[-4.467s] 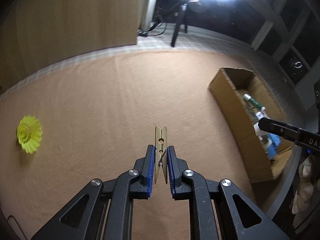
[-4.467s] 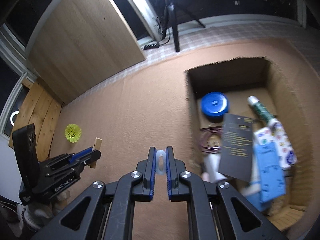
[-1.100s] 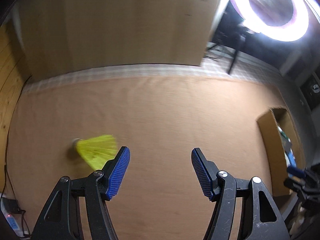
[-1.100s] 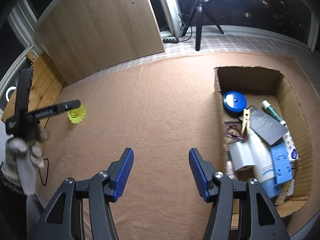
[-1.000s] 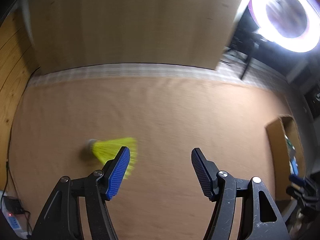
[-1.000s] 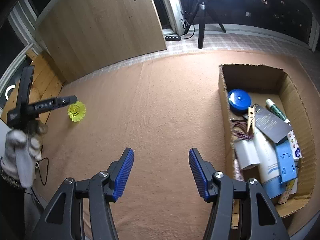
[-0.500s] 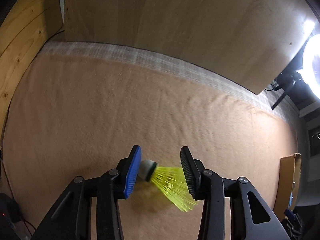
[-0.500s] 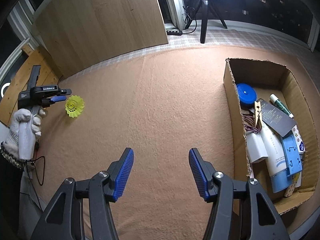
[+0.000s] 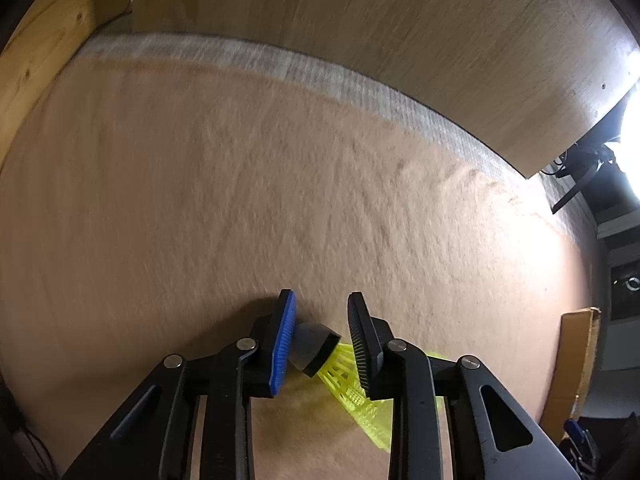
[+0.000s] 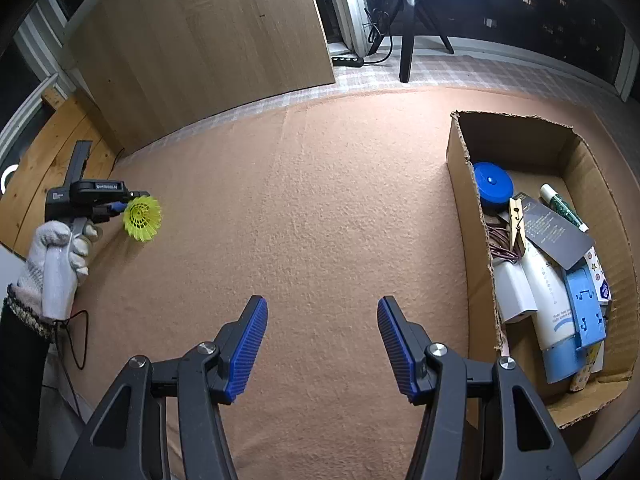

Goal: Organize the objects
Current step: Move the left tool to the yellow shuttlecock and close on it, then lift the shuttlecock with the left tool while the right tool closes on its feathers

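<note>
A yellow shuttlecock (image 9: 344,376) with a dark grey cork head sits between my left gripper's (image 9: 322,332) blue pads, the head wedged against the left pad, the skirt trailing down to the right. In the right wrist view the left gripper (image 10: 120,206) holds the shuttlecock (image 10: 143,218) just above the brown carpet at far left. My right gripper (image 10: 318,340) is open and empty over the carpet's near middle. The cardboard box (image 10: 460,184) stands at the right.
The box holds a blue round lid (image 10: 493,185), a wooden clothespin (image 10: 517,220), a black card (image 10: 554,236), a white tube (image 10: 548,292), a blue holder (image 10: 584,308) and more. A wooden panel (image 10: 208,40) and a tripod (image 10: 406,40) stand behind the carpet.
My left gripper moved left to the shuttlecock and closed its jaws around the head. The clothespin it held earlier now lies in the box. My right gripper opened and drew back.
</note>
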